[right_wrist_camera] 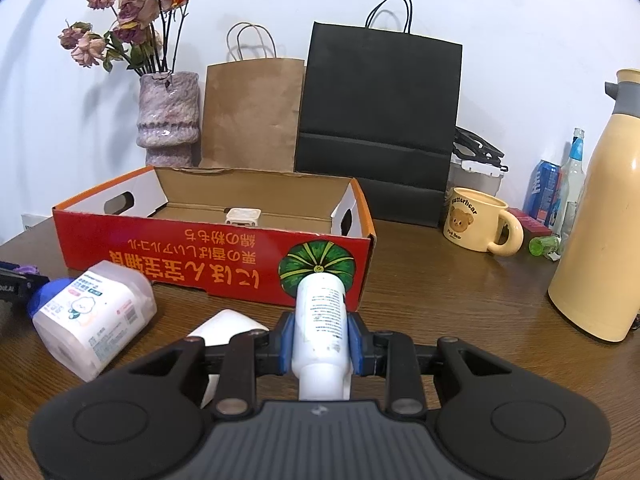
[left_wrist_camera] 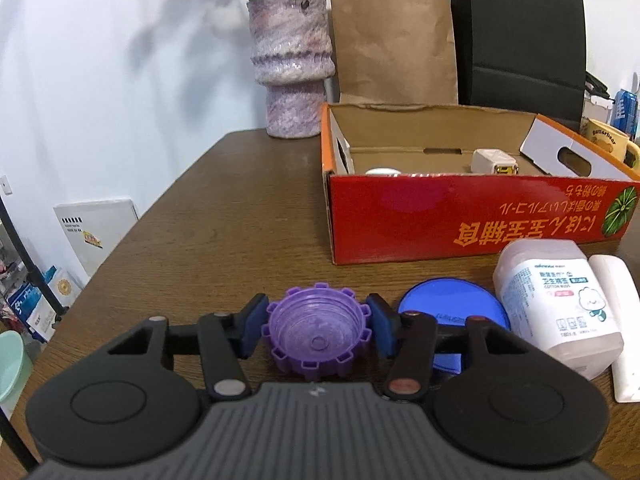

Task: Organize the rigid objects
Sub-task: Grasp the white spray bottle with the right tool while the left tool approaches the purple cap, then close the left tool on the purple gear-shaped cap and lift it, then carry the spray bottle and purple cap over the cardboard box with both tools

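Note:
A purple gear-edged cap (left_wrist_camera: pixel 316 332) rests on the wooden table, and my left gripper (left_wrist_camera: pixel 316 330) is shut on it, a blue pad against each side. My right gripper (right_wrist_camera: pixel 321 338) is shut on a white tube-shaped bottle (right_wrist_camera: pixel 320 308) that points toward the red cardboard box (right_wrist_camera: pixel 180 248). That open box (left_wrist_camera: pixel 460 216) holds a white charger (left_wrist_camera: pixel 494 162) and a small white round item (left_wrist_camera: pixel 382 171). To the right of the cap lie a blue disc (left_wrist_camera: pixel 452 304), a cotton-bud container (left_wrist_camera: pixel 556 304) and a white oblong object (left_wrist_camera: pixel 618 320).
Behind the box stand a purple vase (right_wrist_camera: pixel 168 116) with dried flowers, a brown paper bag (right_wrist_camera: pixel 252 116) and a black bag (right_wrist_camera: pixel 380 120). On the right are a bear mug (right_wrist_camera: pixel 476 224), a cream flask (right_wrist_camera: pixel 604 216), a can and bottles. The table's left edge (left_wrist_camera: pixel 132 236) is close.

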The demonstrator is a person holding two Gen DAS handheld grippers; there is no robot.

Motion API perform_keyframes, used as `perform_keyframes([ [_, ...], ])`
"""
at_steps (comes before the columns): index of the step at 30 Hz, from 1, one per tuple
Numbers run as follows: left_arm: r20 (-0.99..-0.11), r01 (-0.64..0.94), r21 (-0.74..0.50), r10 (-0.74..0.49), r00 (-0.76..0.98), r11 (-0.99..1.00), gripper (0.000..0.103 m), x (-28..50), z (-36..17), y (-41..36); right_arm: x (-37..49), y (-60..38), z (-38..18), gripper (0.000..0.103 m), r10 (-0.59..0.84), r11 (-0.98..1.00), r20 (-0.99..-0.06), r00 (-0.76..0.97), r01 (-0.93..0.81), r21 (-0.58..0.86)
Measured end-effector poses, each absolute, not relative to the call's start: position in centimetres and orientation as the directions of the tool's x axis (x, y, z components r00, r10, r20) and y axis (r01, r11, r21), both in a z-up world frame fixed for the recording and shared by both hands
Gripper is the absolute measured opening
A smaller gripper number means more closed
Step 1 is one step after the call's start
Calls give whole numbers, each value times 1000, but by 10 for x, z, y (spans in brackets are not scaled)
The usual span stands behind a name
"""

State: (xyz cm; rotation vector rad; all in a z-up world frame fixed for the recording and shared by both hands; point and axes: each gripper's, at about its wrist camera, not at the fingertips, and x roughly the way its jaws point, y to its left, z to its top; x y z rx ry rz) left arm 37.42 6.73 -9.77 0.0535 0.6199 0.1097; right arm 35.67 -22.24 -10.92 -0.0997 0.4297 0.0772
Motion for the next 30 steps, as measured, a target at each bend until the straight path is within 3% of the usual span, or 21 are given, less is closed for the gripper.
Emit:
perform_keyframes([
  [16, -488, -170, 40, 168, 856, 985, 55, 348, -72, 68, 339, -218, -98, 27, 66, 993, -353, 933, -96, -68],
  [30, -445, -124, 4, 113, 888, 992, 55, 323, -60, 23, 319, -212, -83, 27, 134, 988, -289, 948, -149, -29],
])
